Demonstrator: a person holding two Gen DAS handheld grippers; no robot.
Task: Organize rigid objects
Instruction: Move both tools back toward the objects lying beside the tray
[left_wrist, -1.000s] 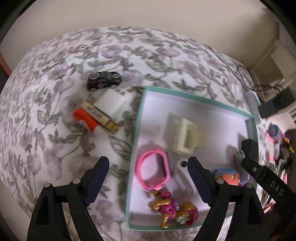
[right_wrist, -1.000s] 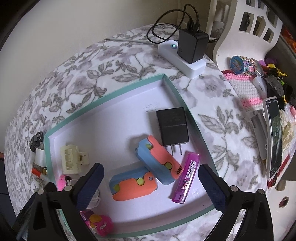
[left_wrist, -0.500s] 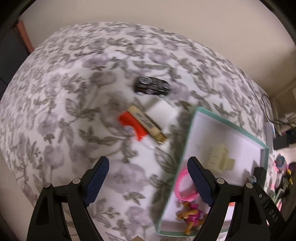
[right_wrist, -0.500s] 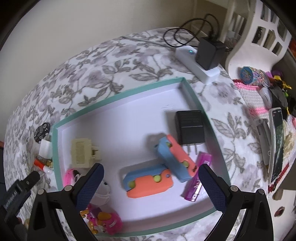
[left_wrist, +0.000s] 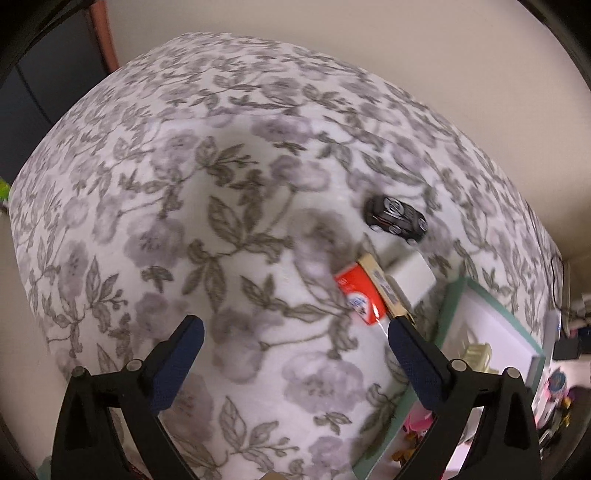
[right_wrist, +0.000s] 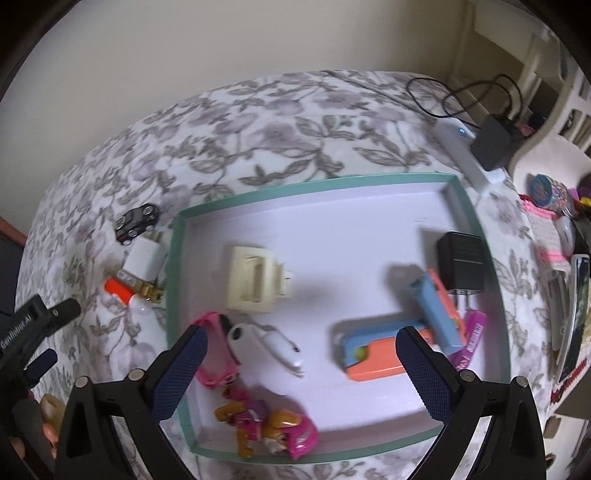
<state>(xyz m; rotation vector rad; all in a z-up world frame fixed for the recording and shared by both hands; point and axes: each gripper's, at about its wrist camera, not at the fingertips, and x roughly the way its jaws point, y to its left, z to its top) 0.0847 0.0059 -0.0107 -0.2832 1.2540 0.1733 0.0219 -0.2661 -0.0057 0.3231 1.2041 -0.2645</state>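
Note:
A teal-rimmed white tray (right_wrist: 476, 229) lies on the floral cloth and holds a cream clip (right_wrist: 251, 280), a pink ring (right_wrist: 216, 349), a white earbud case (right_wrist: 266, 343), a pink dog toy (right_wrist: 269, 432), two orange-blue cases (right_wrist: 380, 354), a purple lighter (right_wrist: 471, 341) and a black charger (right_wrist: 461, 258). Left of the tray lie a black toy car (left_wrist: 397, 218), a white charger (left_wrist: 410, 275), a red lighter (left_wrist: 360, 297) and a tan clip (left_wrist: 384, 290). My left gripper (left_wrist: 291, 338) is open over bare cloth. My right gripper (right_wrist: 301, 345) is open above the tray.
A white power strip with a black adapter (right_wrist: 480, 147) and cable lies at the far right corner. A phone (right_wrist: 576, 314), a pink knitted mat (right_wrist: 543, 229) and small trinkets crowd the right side. A white chair (right_wrist: 546, 122) stands behind.
My left gripper has swung left, away from the tray, to the cloth beside the loose items. My right gripper has drawn back and shifted left over the tray.

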